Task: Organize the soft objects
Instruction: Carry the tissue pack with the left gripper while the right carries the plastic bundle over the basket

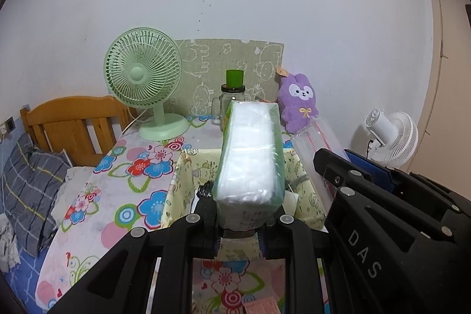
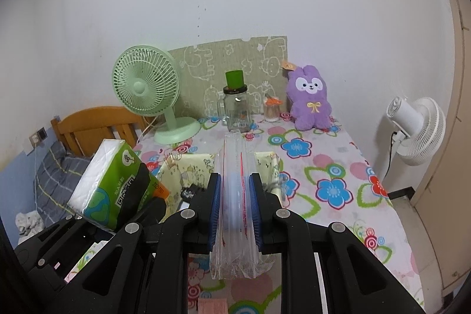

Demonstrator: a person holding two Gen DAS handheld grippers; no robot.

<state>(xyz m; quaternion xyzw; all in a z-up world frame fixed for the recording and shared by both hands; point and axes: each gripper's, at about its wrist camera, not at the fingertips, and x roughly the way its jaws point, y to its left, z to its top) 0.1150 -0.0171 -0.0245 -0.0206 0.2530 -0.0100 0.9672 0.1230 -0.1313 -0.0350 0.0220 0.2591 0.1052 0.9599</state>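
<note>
Left claw (image 1: pixel 241 221) is clenched on a plastic-wrapped green tissue pack (image 1: pixel 250 155), holding it up above the yellow fabric storage bin (image 1: pixel 188 167) that sits at the middle of the surface. Right claw (image 2: pixel 234 214) is clenched too, its blue pads (image 2: pixel 214 211) pressing a clear zip bag (image 2: pixel 235 196) with a red seal line, also raised over the bin.

The surface (image 2: pixel 338 167) wears a cloth printed with blue, red and pink flowers. Along its far edge, against the white wall, stand a mint-green desk fan (image 2: pixel 147 90) at the left corner, a glass jar with a green lid (image 2: pixel 235 105), a small cup of cotton swabs (image 2: pixel 271 109), and a purple plush bunny (image 2: pixel 312 102) at the right corner. A green panel with cartoon outlines (image 2: pixel 206 61) leans behind them. A wooden bed headboard (image 1: pixel 73 122) and a plaid pillow (image 1: pixel 32 181) lie beyond the left edge; a white fan (image 2: pixel 418 128) stands beyond the right.

The tissue pack carries a QR code and Chinese characters too small to read. The right claw's body, seen from the left wrist, reads "DAS" (image 1: pixel 363 255).
</note>
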